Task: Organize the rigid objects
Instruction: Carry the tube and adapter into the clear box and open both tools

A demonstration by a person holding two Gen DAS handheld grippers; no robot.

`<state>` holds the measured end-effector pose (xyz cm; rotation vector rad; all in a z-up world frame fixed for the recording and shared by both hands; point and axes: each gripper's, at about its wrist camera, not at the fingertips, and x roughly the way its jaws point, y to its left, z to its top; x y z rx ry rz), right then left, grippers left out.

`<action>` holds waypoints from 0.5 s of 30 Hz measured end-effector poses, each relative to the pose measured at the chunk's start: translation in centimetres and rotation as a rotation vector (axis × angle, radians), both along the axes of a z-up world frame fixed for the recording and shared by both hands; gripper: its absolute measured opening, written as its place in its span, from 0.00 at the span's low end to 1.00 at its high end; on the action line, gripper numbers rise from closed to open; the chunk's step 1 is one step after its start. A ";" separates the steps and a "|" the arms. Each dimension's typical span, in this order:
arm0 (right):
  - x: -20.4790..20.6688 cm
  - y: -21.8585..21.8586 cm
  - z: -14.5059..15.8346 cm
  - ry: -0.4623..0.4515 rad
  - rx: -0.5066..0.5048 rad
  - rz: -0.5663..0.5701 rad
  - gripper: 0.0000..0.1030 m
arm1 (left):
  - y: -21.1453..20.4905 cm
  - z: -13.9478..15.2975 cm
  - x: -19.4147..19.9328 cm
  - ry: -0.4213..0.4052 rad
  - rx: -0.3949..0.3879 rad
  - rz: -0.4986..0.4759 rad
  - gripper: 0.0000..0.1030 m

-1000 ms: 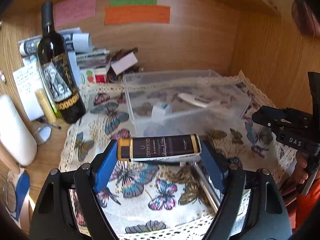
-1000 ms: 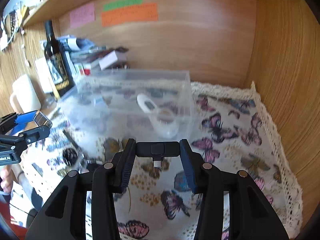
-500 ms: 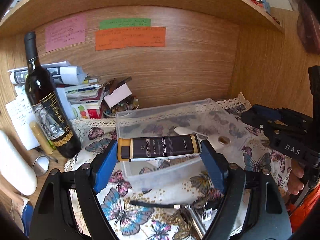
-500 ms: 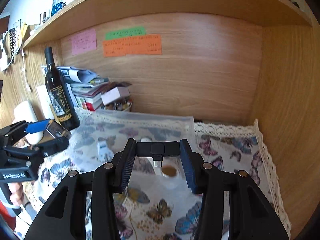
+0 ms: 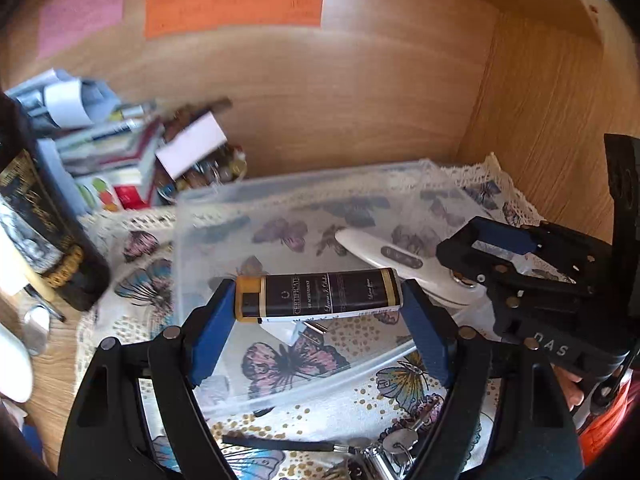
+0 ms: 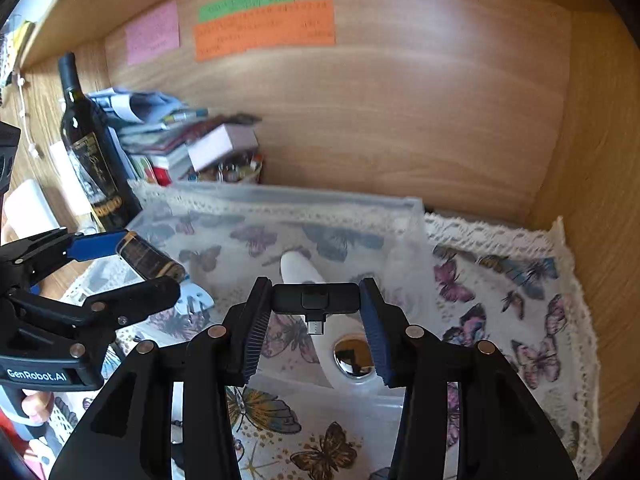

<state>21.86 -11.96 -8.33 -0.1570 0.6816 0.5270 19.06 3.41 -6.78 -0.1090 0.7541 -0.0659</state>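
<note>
My left gripper [image 5: 318, 312] is shut on a black and gold lighter [image 5: 316, 295], held crosswise above the near part of a clear plastic box [image 5: 224, 196]. The lighter also shows in the right wrist view [image 6: 150, 258]. My right gripper [image 6: 315, 322] is shut on a small black USB adapter [image 6: 315, 300], plug down, over the same box [image 6: 414, 216]. A white thermometer [image 5: 380, 254] and a small white item [image 6: 192, 298] lie inside the box.
A wine bottle [image 6: 90, 148] stands at the left beside a pile of books and papers [image 6: 172, 140]. Wooden walls close the back and right. A key ring and a thin black stick [image 5: 280, 445] lie on the butterfly cloth [image 6: 520, 280] in front of the box.
Both grippers have moved forward with their loads and now hang over the box. One second ago they were short of it, above the cloth.
</note>
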 end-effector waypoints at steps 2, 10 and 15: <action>0.4 0.2 -0.5 0.022 -0.003 0.004 0.40 | -0.1 -0.6 0.4 0.019 -0.008 -0.007 0.78; 0.7 0.9 -0.9 0.030 -0.027 0.016 0.40 | -0.5 -1.4 1.3 0.047 -0.001 -0.012 0.79; 0.6 0.5 -0.8 0.034 -0.017 0.003 0.53 | -0.2 -1.4 1.2 0.050 -0.015 -0.004 0.79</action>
